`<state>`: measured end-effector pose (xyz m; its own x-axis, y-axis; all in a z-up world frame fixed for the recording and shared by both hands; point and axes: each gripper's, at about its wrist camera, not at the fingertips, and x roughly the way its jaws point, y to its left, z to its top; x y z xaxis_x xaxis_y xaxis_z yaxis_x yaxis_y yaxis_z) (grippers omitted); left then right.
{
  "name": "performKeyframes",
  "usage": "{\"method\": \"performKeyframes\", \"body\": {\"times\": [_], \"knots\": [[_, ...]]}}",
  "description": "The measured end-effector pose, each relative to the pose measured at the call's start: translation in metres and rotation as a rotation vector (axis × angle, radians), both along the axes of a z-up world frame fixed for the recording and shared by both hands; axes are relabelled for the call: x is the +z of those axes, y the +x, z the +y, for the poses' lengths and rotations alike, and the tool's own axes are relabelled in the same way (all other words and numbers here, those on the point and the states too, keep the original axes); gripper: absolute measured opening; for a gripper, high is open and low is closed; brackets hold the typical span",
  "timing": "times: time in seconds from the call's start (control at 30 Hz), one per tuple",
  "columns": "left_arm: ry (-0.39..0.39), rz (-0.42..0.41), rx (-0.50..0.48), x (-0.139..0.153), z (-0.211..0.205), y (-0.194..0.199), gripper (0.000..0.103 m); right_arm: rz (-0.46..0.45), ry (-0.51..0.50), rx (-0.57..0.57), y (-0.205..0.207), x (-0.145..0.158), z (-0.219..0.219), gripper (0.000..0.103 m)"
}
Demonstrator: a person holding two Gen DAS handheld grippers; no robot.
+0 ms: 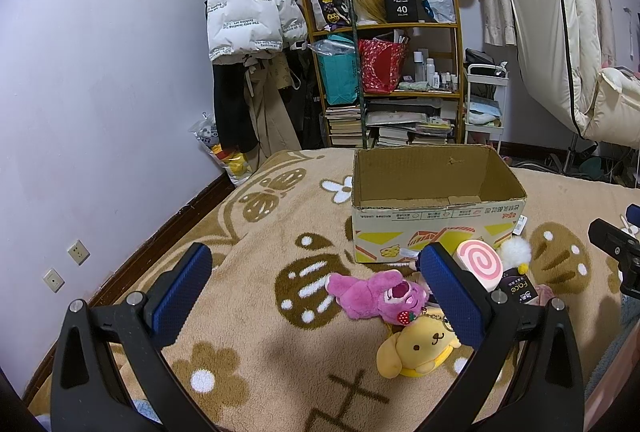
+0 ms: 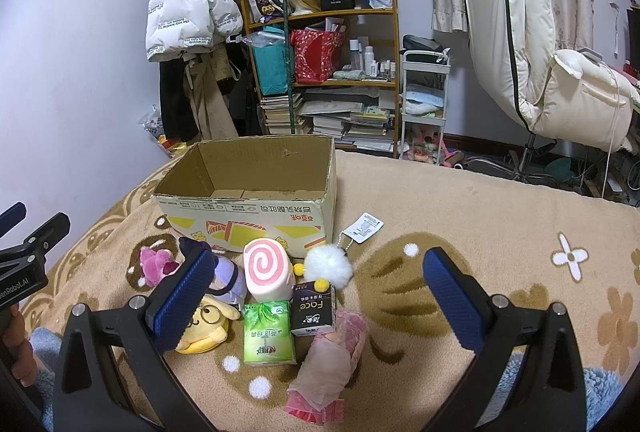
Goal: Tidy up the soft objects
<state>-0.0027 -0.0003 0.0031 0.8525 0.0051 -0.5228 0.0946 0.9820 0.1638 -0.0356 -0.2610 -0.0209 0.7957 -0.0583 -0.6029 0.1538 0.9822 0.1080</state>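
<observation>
An open, empty cardboard box (image 1: 436,216) (image 2: 248,220) stands on the patterned blanket. In front of it lie a pink plush bear (image 1: 380,296) (image 2: 156,264), a yellow plush dog (image 1: 416,348) (image 2: 206,328), a pink swirl-roll cushion (image 1: 482,262) (image 2: 266,268), a white pompom (image 1: 516,250) (image 2: 328,266), a purple plush (image 2: 228,280), a green tissue pack (image 2: 267,332), a black tissue pack (image 2: 314,310) and a pink wrapped pack (image 2: 332,360). My left gripper (image 1: 316,296) is open above the blanket, left of the toys. My right gripper (image 2: 320,300) is open above the packs.
The blanket (image 1: 260,352) covers a bed beside a wall at the left. Behind stand a cluttered shelf (image 1: 384,72) with books and bags, hanging coats (image 1: 248,4), a white cart (image 2: 424,104) and a padded chair (image 2: 560,72).
</observation>
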Motion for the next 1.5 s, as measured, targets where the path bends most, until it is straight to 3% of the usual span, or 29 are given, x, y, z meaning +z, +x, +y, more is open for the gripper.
{"method": "performKeyframes", "body": {"times": [0.77, 0.97, 1.5], "knots": [[0.001, 0.0, -0.001, 0.0, 0.0, 0.0, 0.103, 0.0, 0.004, 0.003, 0.0, 0.0, -0.002, 0.103], [-0.016, 0.045, 0.01, -0.002, 0.003, 0.006, 0.103, 0.016, 0.028, -0.001, 0.0, 0.001, -0.003, 0.103], [-0.057, 0.2, 0.039, -0.032, 0.006, 0.07, 0.103, 0.248, 0.2, -0.079, 0.038, -0.04, -0.03, 0.103]]}}
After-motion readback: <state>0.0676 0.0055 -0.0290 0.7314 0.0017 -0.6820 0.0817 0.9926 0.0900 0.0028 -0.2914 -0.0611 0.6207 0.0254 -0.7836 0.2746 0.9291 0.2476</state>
